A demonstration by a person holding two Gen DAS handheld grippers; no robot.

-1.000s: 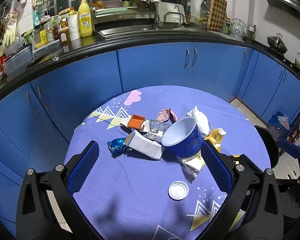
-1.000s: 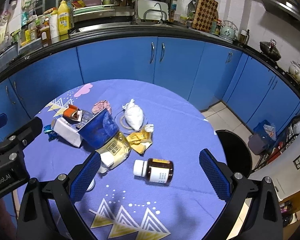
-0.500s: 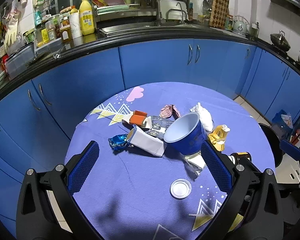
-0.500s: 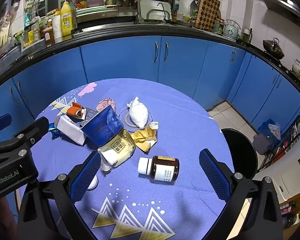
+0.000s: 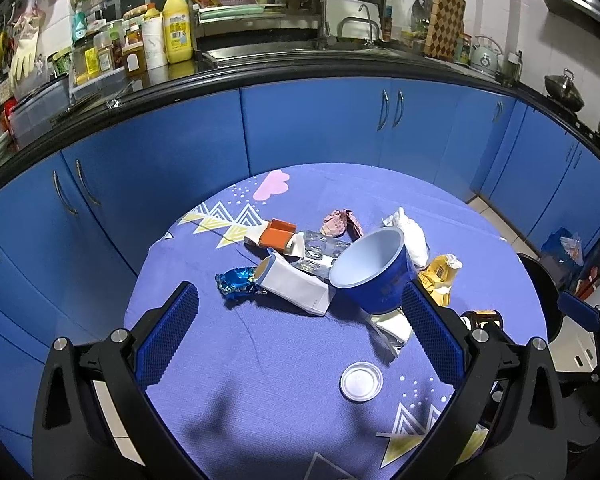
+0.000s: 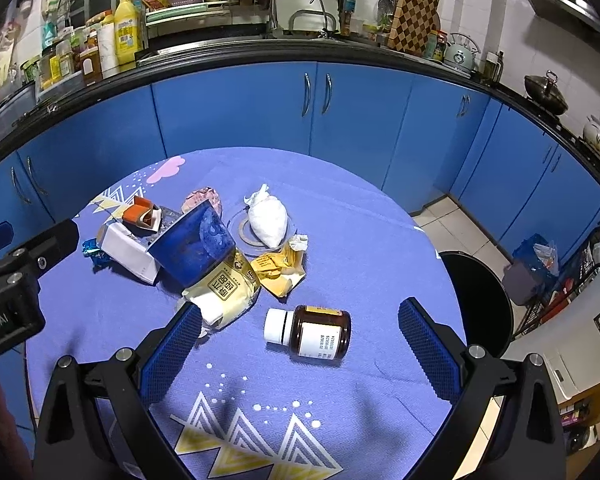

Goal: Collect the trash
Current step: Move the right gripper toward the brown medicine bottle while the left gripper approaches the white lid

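Nothing looks collected yet: both the left hand-held gripper (image 5: 300, 336) and the right hand-held gripper (image 6: 300, 348) hang wide open and empty over the round worktop with its purple patterned cloth (image 6: 380, 240). All the trash lies around one tipped blue paper cup (image 5: 374, 276): one white carton (image 5: 296, 282) touching it, one brown pill bottle (image 6: 312, 336) near it, one small round clear lid (image 5: 361, 376) apart.

"obot.AI" on the left gripper (image 6: 4, 312) body; Chinese characters on cream packet (image 6: 224, 286).
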